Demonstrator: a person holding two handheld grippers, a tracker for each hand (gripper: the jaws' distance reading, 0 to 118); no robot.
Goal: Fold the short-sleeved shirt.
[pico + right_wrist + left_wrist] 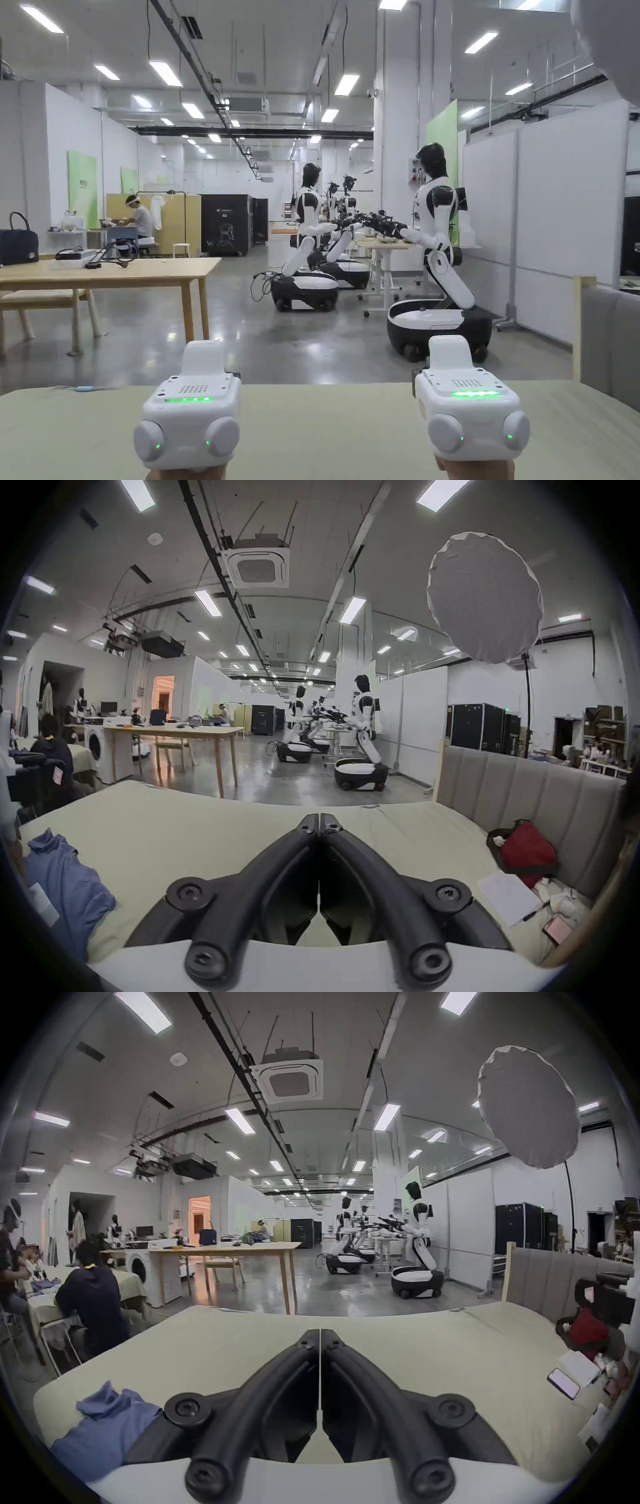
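I hold my left gripper level above the pale green bed cover, its two black jaws pressed together tip to tip with nothing between them. My right gripper sits the same way, jaws closed against each other and empty. In the head view both white gripper bodies show side by side at the near edge of the cover, the left one and the right one, each with a green light lit on top. The short-sleeved shirt is blue and lies crumpled in a heap on the cover, off to my left and apart from both grippers; in the right gripper view the shirt sits at the far left edge. It is bunched up, so I cannot tell which way its collar or hem points, nor how its long axis runs. To my right, against the grey padded headboard, lie a red bag, a sheet of white paper and a phone. Beyond the bed stand a wooden table and several white and black robots on a grey floor.
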